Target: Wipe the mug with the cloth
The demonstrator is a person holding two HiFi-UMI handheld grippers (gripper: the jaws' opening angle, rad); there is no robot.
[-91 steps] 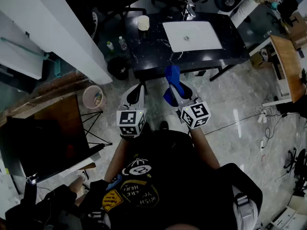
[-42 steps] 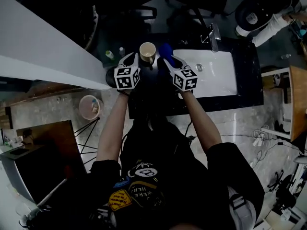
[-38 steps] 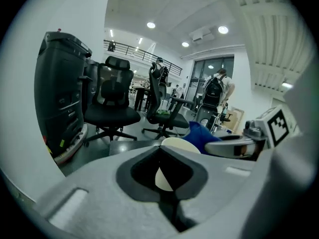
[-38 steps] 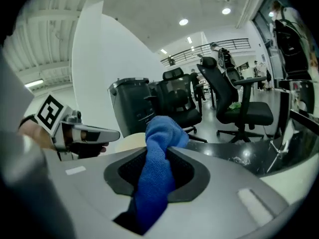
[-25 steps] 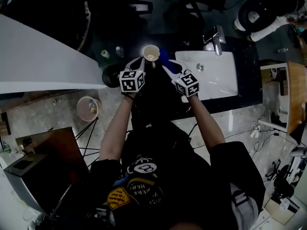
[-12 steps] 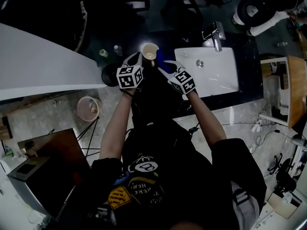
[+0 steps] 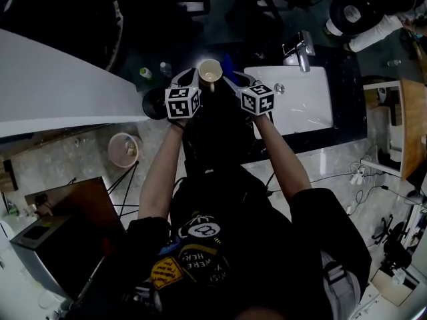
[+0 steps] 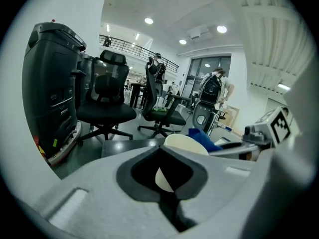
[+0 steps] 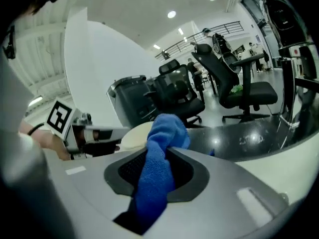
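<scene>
We stand over the black counter [image 7: 343, 92], its white sink [image 7: 300, 105] at the mug's 3 o'clock. Our left gripper [image 7: 192, 79] is clenched on the cream mug [image 7: 210, 71] from 8 o'clock. Our right gripper [image 7: 231, 81] grasps the blue cloth [image 9: 158, 153] just beside the mug at 4 o'clock, and the bunched cloth hides part of the mug.

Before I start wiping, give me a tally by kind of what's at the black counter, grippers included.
Mugs: 1, the cream mug
Cloths: 1, the blue cloth
Sinks: 1, the white sink
Taps: 1, the tap
Grippers: 2, the left gripper and the right gripper
Total: 6
</scene>
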